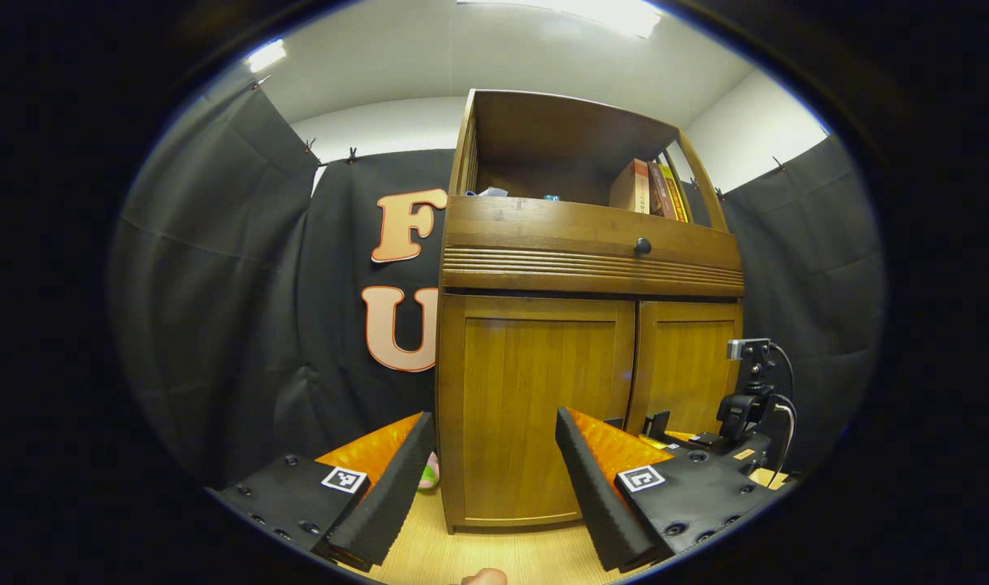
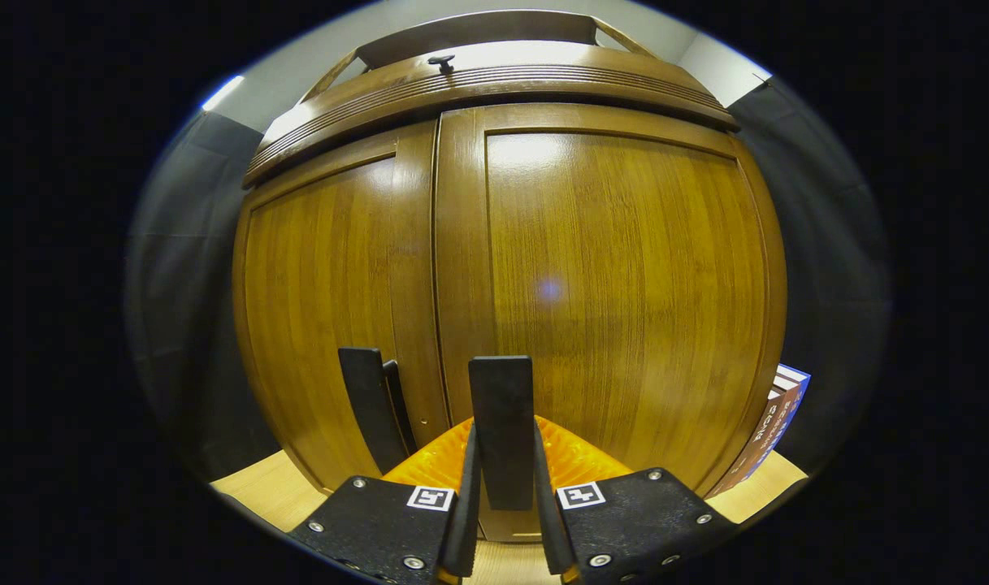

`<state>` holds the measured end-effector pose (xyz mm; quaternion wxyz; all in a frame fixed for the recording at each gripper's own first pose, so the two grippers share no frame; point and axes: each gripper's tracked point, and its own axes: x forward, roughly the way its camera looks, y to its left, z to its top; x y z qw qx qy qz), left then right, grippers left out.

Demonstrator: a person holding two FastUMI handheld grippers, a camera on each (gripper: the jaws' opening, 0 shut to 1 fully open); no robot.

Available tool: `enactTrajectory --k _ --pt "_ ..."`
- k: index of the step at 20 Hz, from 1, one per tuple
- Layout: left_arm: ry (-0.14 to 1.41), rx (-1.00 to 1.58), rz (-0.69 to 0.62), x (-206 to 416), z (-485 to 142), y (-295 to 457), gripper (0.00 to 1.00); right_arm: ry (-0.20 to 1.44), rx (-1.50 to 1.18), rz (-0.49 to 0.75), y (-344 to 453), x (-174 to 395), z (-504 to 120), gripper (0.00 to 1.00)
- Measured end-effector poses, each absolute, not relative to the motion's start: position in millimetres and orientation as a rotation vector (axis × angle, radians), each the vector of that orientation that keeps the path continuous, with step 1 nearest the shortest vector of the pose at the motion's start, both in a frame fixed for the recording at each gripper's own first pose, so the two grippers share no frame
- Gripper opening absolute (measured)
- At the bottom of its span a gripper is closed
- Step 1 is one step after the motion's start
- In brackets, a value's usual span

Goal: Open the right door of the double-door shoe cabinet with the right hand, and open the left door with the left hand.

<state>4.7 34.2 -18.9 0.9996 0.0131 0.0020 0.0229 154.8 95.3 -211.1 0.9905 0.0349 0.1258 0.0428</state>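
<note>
The wooden shoe cabinet (image 1: pixel 543 268) stands ahead with both doors flush. In the left gripper view, my left gripper (image 1: pixel 494 418) hangs open, well short of the left door (image 1: pixel 535 406), with nothing between its fingers. My right gripper (image 1: pixel 689 440) shows farther off, low against the right door (image 1: pixel 689 366). In the right gripper view, the right gripper (image 2: pixel 502 463) is shut on the black upright handle (image 2: pixel 501 390) of the right door (image 2: pixel 624 284), close to the centre seam. The left door (image 2: pixel 331 309) carries its own black handle (image 2: pixel 368 398), left of the seam and untouched.
Above the doors is a drawer with a black knob (image 1: pixel 642 245) and an open shelf with books (image 1: pixel 652 188). A book (image 2: pixel 774 422) leans at the cabinet's right foot. A small pink and green thing (image 1: pixel 431 471) lies at its left foot. The floor (image 1: pixel 461 552) is pale wood.
</note>
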Motion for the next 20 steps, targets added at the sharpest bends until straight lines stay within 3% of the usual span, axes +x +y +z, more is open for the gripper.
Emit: enactTrajectory --k 20 --pt "0.012 0.015 -0.001 -24 -17 14 0.96 0.260 0.088 0.179 65 64 -191 0.31"
